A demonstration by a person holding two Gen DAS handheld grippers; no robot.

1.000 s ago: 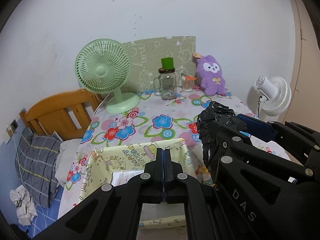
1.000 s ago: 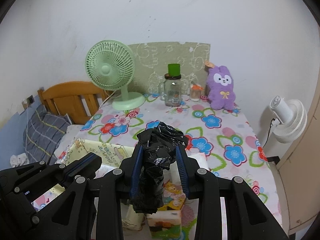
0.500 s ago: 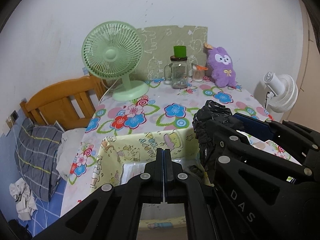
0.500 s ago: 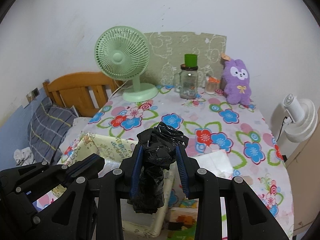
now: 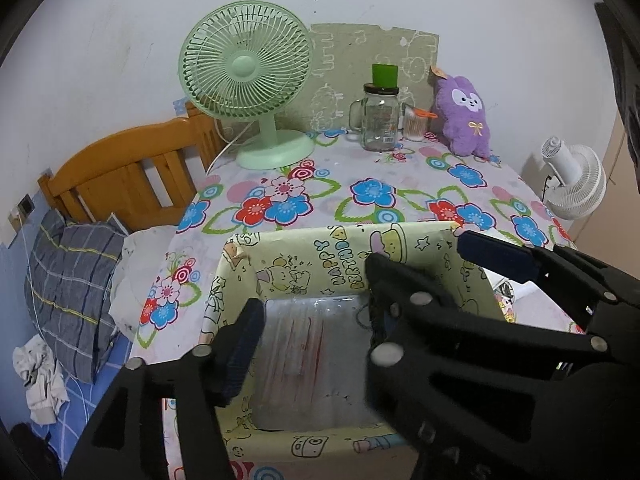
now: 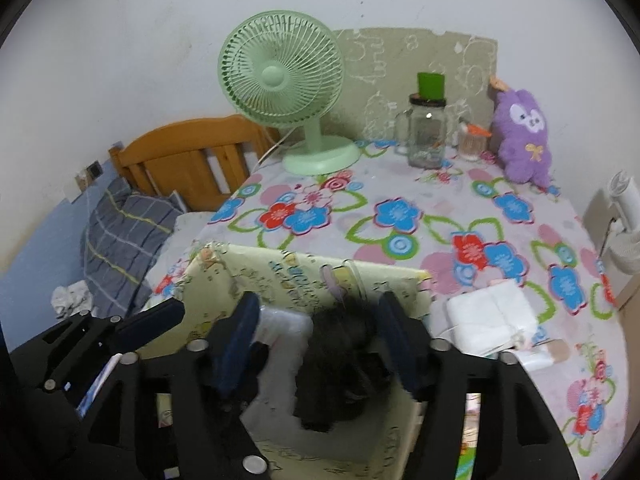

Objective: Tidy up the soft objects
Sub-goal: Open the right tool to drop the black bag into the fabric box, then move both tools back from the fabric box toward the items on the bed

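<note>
Over the near edge of the flower-print table [image 5: 360,184], my left gripper [image 5: 308,324] spreads its fingers, opening with nothing between them, above the yellow cartoon-print box [image 5: 328,256]. Just right, my right gripper [image 6: 320,340] is opening too; the crumpled black plastic bag [image 6: 340,364] sits blurred between its fingers, unpressed, inside the box.

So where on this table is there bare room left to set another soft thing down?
The widest free patch is the flowered tablecloth between the green fan at the back and the yellow box in front. A smaller patch lies right of the box, ahead of the purple plush. It is crowded along the back wall, around the glass jar, and by the white packet.
</note>
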